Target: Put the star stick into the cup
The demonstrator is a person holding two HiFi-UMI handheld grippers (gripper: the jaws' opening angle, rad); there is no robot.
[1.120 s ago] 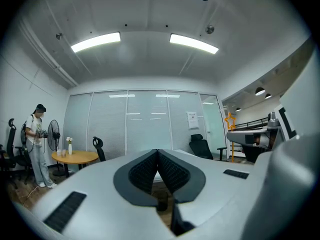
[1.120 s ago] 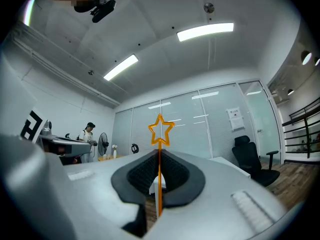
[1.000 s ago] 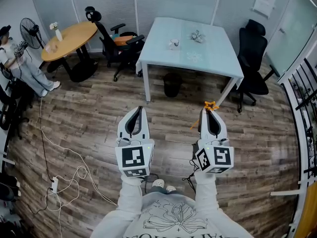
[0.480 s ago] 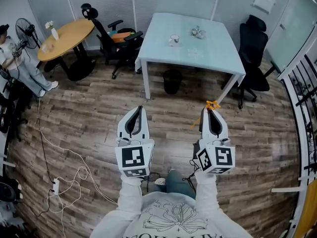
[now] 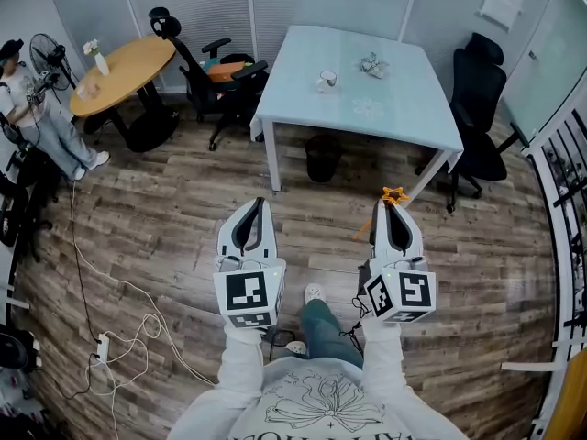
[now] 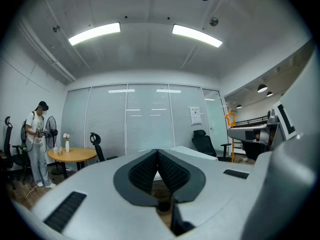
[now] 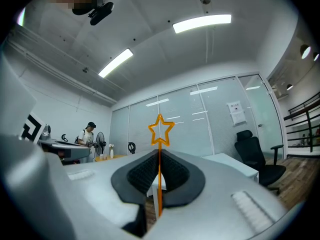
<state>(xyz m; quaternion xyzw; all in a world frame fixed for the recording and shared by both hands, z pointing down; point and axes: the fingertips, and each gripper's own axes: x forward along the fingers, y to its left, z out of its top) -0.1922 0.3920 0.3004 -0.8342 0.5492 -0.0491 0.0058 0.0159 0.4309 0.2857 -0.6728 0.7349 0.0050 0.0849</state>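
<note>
An orange star stick (image 7: 160,134) stands clamped between the jaws of my right gripper (image 5: 392,211), its star head (image 5: 393,194) poking out past the tips. My left gripper (image 5: 253,211) is shut with nothing in it, its jaws pressed together in the left gripper view (image 6: 158,154). Both grippers hover side by side over the wooden floor, well short of the table. A small white cup (image 5: 325,82) stands on the pale blue square table (image 5: 404,117) far ahead, with a small crumpled object (image 5: 371,63) beyond it.
Black office chairs stand left (image 5: 206,71) and right (image 5: 478,108) of the table. A black bin (image 5: 321,157) sits under it. A round wooden table (image 5: 119,73) and a standing person (image 5: 37,108) are at far left. Cables (image 5: 128,310) trail on the floor. My foot (image 5: 315,293) shows below.
The view has moved a little nearer the table. My leg has stepped forward between the grippers. Both grippers hold the same pose, the star stick still clamped.
</note>
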